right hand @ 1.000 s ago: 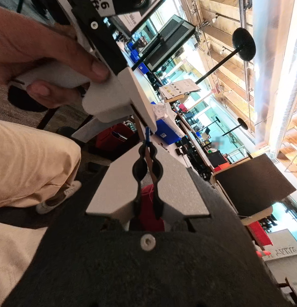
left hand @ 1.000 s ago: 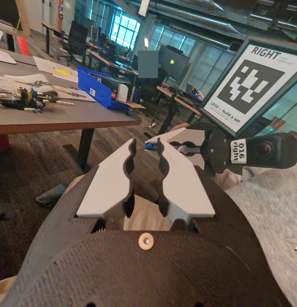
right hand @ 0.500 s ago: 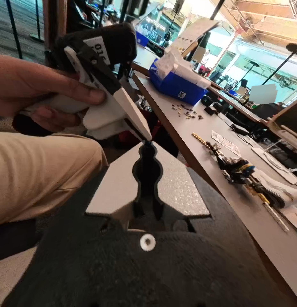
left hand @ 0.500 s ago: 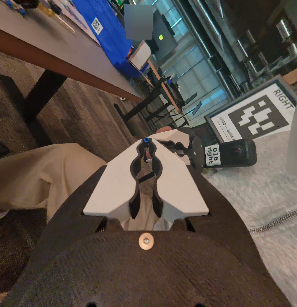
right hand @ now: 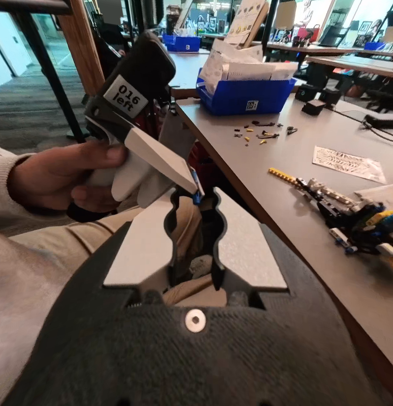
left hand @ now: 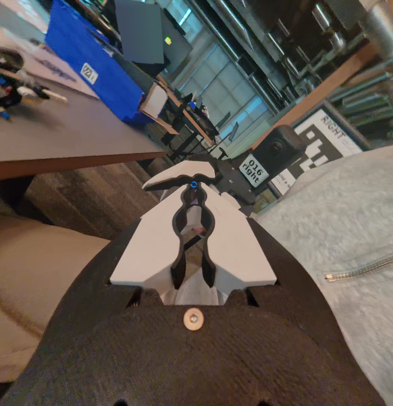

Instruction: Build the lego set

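Observation:
My left gripper (left hand: 193, 187) is shut on a small blue lego pin (left hand: 193, 185) at its very tips, held in the air beside the table's edge. The right wrist view shows the same pin (right hand: 197, 196) sticking out below the left gripper's tips (right hand: 196, 186). My right gripper (right hand: 196, 193) is open. The pin stands between its pads, which do not press on it. The right gripper's white fingers (left hand: 182, 172) show just behind the pin in the left wrist view. A partly built lego model (right hand: 356, 211) lies on the grey table (right hand: 279, 219).
A yellow beam (right hand: 281, 175), small loose pieces (right hand: 261, 131), a printed sheet (right hand: 347, 164) and a blue bin (right hand: 243, 96) are on the table. A hand (right hand: 59, 175) holds the left gripper above a person's lap. The table edge (left hand: 81, 162) is close on the left. The grippers' ends are close to 5 cm from one another. Both grippers' tips are roughly 25 cm from the partly built lego model (right hand: 356, 211).
The pin passed from my right gripper to my left. The right was shut on it and has opened; the left was open and has shut on it. Both grippers swung toward the table.

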The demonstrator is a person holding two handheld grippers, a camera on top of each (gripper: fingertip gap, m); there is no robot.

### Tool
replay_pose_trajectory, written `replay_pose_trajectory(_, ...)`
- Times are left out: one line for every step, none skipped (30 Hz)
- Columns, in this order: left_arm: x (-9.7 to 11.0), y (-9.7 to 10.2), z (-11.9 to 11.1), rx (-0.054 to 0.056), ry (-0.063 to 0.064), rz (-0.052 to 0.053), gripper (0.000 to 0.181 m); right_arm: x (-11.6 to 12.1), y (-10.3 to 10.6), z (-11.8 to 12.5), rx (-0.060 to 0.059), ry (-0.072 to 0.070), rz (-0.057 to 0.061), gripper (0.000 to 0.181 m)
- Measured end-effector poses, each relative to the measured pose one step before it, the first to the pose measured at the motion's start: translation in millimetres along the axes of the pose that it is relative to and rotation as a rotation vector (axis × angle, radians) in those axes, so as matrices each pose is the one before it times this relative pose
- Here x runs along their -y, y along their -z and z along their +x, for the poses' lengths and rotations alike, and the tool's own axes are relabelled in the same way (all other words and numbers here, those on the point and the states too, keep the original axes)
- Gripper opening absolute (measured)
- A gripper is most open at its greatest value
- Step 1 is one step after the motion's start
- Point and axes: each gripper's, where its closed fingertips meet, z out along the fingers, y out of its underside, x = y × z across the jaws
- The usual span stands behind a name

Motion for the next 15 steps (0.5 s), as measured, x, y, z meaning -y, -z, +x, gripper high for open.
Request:
replay_pose_trajectory(-0.99,1.10,11.50,-0.0127,-0.0406,-0.0182,0.004,8.41,1.99,-6.17,-0.0160,0.0352,-0.0017,0.026)
replay_pose_trajectory(-0.27,1.84,10.69,-0.0109,-0.0393,-0.0059,0.004,6.95,1.95,-6.28,-0.0200,0.0388,-0.0081,0.023)
replay_pose_trajectory(-0.40,2.21,9.72,-0.0102,-0.0365,-0.0001,0.004,5.82,2.07,-6.54,-0.0200,0.0407,-0.0069,0.022)
replay_pose_trajectory(-0.97,2.06,7.13,-0.0027,-0.0302,0.0006,0.004,4.78,2.39,-6.47,-0.0216,0.0406,-0.0029,0.019)
replay_pose_trajectory(-0.64,1.46,6.66,-0.0079,-0.0254,0.0002,0.004,3.78,2.73,-3.65,-0.0372,0.0383,0.0019,0.021)
replay_pose_trajectory(-0.89,0.84,6.03,-0.0099,-0.0235,-0.0060,0.004,3.66,3.34,-2.73,-0.0370,0.0350,0.0127,0.022)
replay_pose_trajectory(0.47,0.14,4.25,0.0001,-0.0212,0.0082,0.004,3.45,3.81,-1.56,-0.0363,0.0261,0.0209,0.024)
replay_pose_trajectory(0.38,-0.70,3.97,-0.0022,-0.0123,0.0083,0.004,3.07,3.78,-0.23,-0.0347,0.0154,0.0243,0.024)
replay_pose_trajectory(-1.32,-1.39,4.21,-0.0079,-0.0027,-0.0004,0.004,2.39,3.59,-0.01,-0.0262,0.0032,0.0199,0.024)
replay_pose_trajectory(-1.46,-0.88,4.31,-0.0119,0.0013,0.0007,0.004,2.06,3.81,-0.43,-0.0151,-0.0030,0.0144,0.022)
replay_pose_trajectory(-0.51,-0.03,3.07,-0.0066,0.0068,0.0102,0.004,1.92,4.22,-1.18,-0.0039,-0.0024,0.0135,0.022)
replay_pose_trajectory(0.14,0.55,1.67,0.0010,0.0102,0.0149,0.004,1.85,4.31,-1.39,0.0000,-0.0020,0.0125,0.024)
replay_pose_trajectory(-0.22,0.39,1.52,0.0001,0.0113,0.0135,0.003,1.35,4.65,-1.01,0.0000,-0.0018,0.0088,0.024)
replay_pose_trajectory(-1.17,-0.28,1.97,-0.0050,0.0125,0.0079,0.003,0.85,4.74,-1.37,0.0016,0.0002,0.0072,0.025)
replay_pose_trajectory(-2.66,-1.20,1.57,-0.0057,0.0132,-0.0017,0.003,-0.14,4.83,-1.29,0.0012,0.0021,0.0065,0.026)
